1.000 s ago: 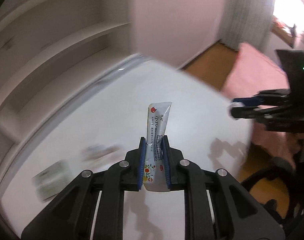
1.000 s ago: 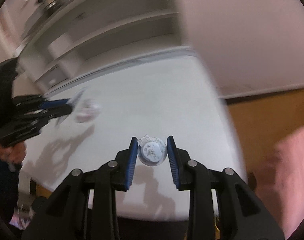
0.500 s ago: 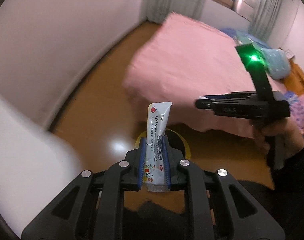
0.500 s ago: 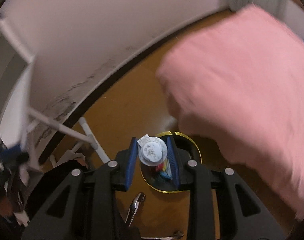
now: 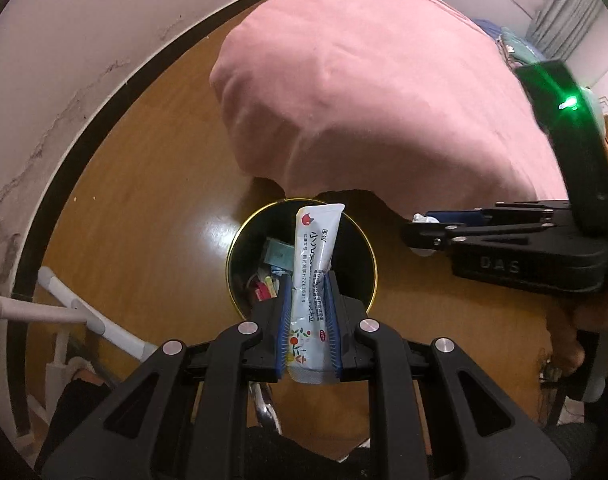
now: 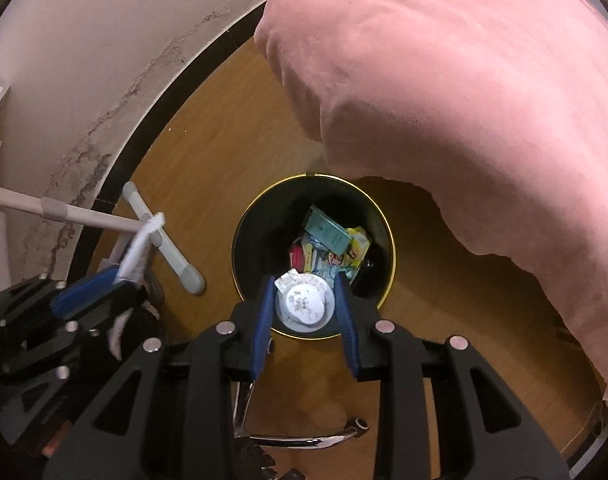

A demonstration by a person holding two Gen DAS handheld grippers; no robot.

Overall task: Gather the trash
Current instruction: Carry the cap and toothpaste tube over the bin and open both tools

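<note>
Left wrist view.
- One left gripper (image 5: 307, 300), pointing steeply down, its two blue-padded jaws clamped on one sachet (image 5: 313, 276): a long white-and-pale-blue packet with printed text and a red mark at its top corner. The sachet stands upright between the pads, and its upper end shows against the open mouth of the bin.
- One trash bin (image 5: 240, 236), round, black inside with a gold rim, standing on the wooden floor (image 5: 144, 200). Several pieces of packaging lie at its bottom; their count cannot be told here.
- One right gripper (image 5: 419, 230), seen side-on near the bin's right rim, with something white between its tips. One green light glows on its mount.
- One pink bedspread (image 5: 383, 80), hanging just beyond the bin's far rim.
- One white tubular frame (image 5: 84, 316) at the left, by the wall.

Right wrist view.
- One right gripper (image 6: 304, 300), jaws closed on one round white lid (image 6: 304, 304) speckled with small marks, held over the near rim of the bin (image 6: 244, 232).
- In the bin: one teal box (image 6: 327, 232), one yellow wrapper (image 6: 357, 246) and further wrappers that cannot be counted.
- One left gripper (image 6: 132, 256) at the left edge, gripping the sachet (image 6: 142, 246), seen edge-on.
- One chrome chair base (image 6: 296, 438) at the lower edge.
</note>
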